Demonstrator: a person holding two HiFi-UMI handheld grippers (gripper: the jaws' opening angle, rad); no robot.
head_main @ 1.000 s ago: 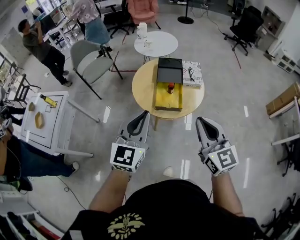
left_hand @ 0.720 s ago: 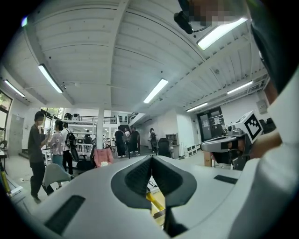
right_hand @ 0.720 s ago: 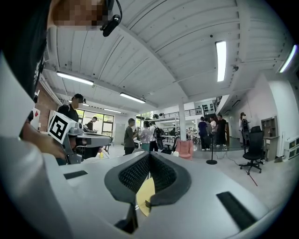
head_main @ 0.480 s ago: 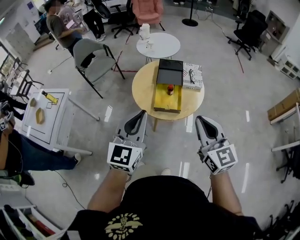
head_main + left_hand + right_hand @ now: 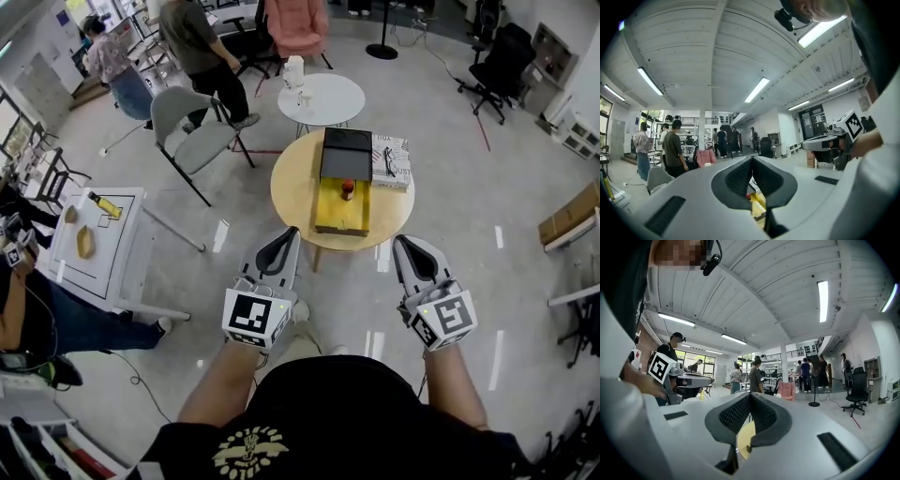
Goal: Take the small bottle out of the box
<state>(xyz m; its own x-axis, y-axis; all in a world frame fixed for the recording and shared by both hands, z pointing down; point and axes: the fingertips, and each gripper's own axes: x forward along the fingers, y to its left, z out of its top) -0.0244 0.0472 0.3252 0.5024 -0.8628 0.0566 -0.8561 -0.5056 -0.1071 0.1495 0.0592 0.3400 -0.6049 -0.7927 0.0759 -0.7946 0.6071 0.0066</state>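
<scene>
1. A busy open office; a round wooden table stands at the far side of the bare floor.
2. On it lies an open yellow box, with the small bottle, red-capped, at its far end.
3. The left gripper and right gripper hang near, well apart from the table, jaws together, empty.

Both forearms reach forward, left hand-held gripper and right hand-held gripper level, jaws together, empty.

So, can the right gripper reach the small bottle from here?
Probably not yet: the right gripper is shut and short of the table. The small bottle stands uncovered in the open box, so stepping closer should do.
</scene>
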